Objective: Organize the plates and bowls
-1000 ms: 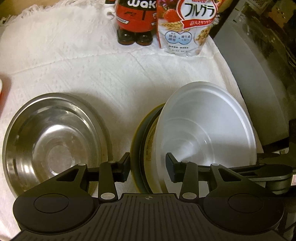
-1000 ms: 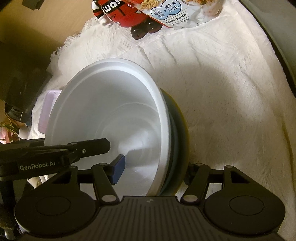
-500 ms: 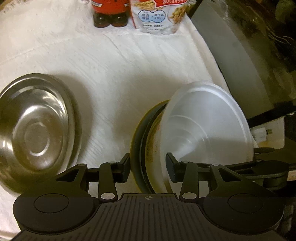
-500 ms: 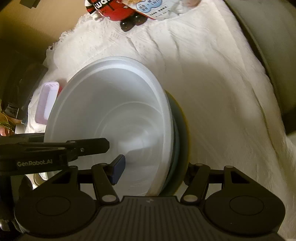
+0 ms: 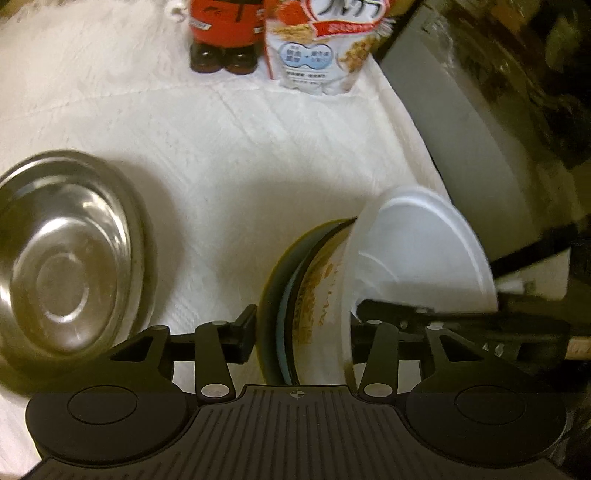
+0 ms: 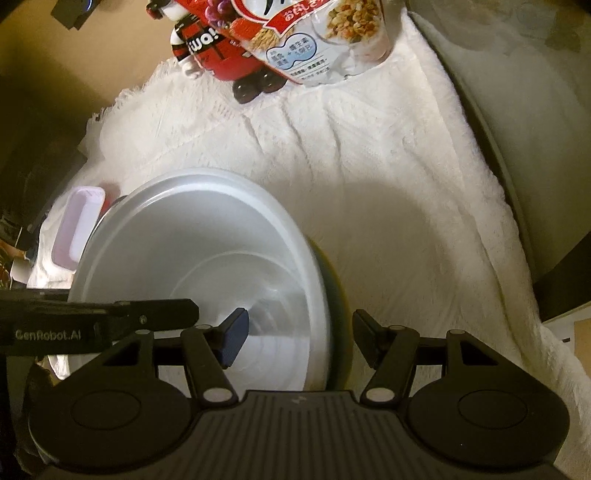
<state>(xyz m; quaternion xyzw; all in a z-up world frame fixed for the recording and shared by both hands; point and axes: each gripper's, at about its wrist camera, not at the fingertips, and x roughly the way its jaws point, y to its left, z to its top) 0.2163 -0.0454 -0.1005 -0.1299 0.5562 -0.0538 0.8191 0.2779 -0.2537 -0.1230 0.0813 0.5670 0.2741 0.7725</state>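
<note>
A nested stack stands on edge above the white cloth: a white plastic bowl (image 5: pixel 417 251) inside a printed bowl (image 5: pixel 317 295), backed by a dark yellow-rimmed plate (image 5: pixel 269 306). My left gripper (image 5: pixel 301 328) is shut on the stack's rim, one finger behind the plate, one inside the white bowl. My right gripper (image 6: pixel 299 332) straddles the same stack (image 6: pixel 207 258) from the other side, its blue pad (image 6: pixel 232 336) inside the white bowl and its other finger behind the plate. A steel bowl (image 5: pixel 62 266) lies on the cloth at the left.
A red figure bottle (image 5: pixel 221 33) and a cereal bag (image 5: pixel 325 48) stand at the back of the cloth (image 5: pixel 240 147). A grey appliance (image 5: pixel 461 147) borders the right side. A pink lidded box (image 6: pixel 77 225) lies at the cloth's left edge.
Both grippers have carried the stack, and the views have swung. The bottle and cereal bag look nearer now. The steel bowl stays on the cloth at the left.
</note>
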